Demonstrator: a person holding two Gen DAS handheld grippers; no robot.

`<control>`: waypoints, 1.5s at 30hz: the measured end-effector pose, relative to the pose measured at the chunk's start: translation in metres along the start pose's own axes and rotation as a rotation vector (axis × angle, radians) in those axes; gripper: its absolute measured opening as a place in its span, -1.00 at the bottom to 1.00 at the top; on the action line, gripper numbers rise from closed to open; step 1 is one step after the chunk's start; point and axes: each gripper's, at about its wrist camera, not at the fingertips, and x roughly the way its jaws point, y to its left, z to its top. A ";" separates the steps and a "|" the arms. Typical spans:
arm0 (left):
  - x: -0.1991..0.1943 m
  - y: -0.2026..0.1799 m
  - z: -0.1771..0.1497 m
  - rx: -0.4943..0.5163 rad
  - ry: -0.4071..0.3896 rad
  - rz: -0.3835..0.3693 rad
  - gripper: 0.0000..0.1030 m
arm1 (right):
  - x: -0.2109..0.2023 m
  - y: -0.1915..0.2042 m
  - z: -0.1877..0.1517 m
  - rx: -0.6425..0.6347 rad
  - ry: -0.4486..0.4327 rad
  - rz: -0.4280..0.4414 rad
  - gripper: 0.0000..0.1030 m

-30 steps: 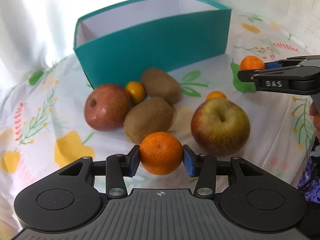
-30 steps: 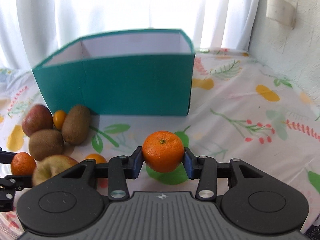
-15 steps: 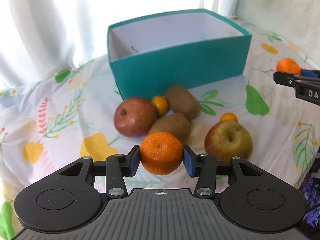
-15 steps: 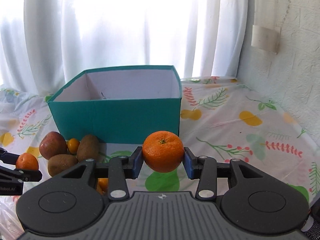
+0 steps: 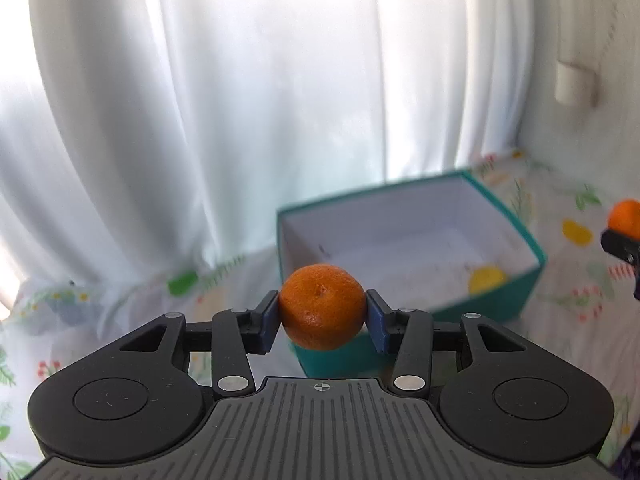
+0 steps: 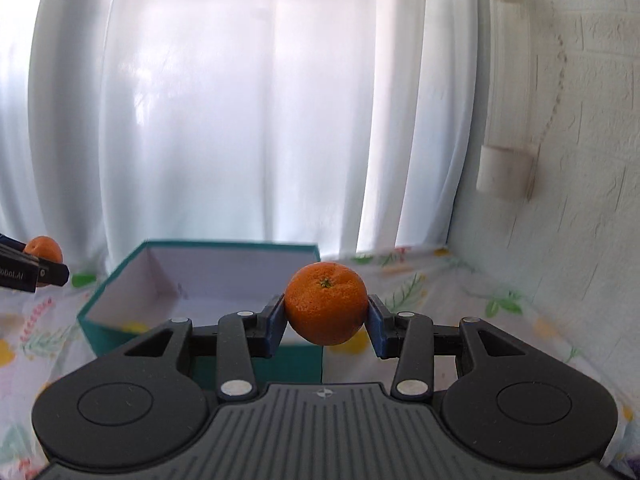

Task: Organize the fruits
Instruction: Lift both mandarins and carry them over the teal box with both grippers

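Observation:
My left gripper (image 5: 322, 314) is shut on a mandarin (image 5: 320, 304), held in the air near the front left corner of the open teal box (image 5: 508, 304). My right gripper (image 6: 326, 318) is shut on a second mandarin (image 6: 326, 306), raised above the box's (image 6: 100, 332) front right corner. Each gripper shows at the edge of the other's view with its fruit: the right one's mandarin (image 5: 625, 218) at far right, the left one's mandarin (image 6: 43, 249) at far left. The box's white inside shows a yellow spot of the cloth print; no fruit is visible in it. The other fruits are hidden.
A floral tablecloth (image 6: 460, 304) covers the table. White curtains (image 5: 260, 100) hang behind the box. A white textured wall (image 6: 592, 160) with a white holder (image 6: 506, 80) stands at the right.
Both grippers have risen with their mandarins and tilted up. The apples, kiwis and small oranges on the cloth have dropped out of view, and the box's inside now shows.

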 end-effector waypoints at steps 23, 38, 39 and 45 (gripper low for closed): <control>0.087 0.009 0.000 -0.083 0.096 0.051 -0.04 | 0.076 0.027 -0.010 -0.007 0.026 0.056 -0.19; 0.119 0.010 -0.011 -0.089 0.162 0.044 -0.04 | 0.114 0.036 -0.028 -0.020 0.097 0.065 -0.19; 0.121 0.010 -0.012 -0.089 0.167 0.045 -0.04 | 0.115 0.036 -0.029 -0.022 0.101 0.065 -0.19; 0.127 0.009 -0.014 -0.079 0.179 0.064 -0.03 | 0.122 0.039 -0.036 -0.028 0.124 0.069 -0.19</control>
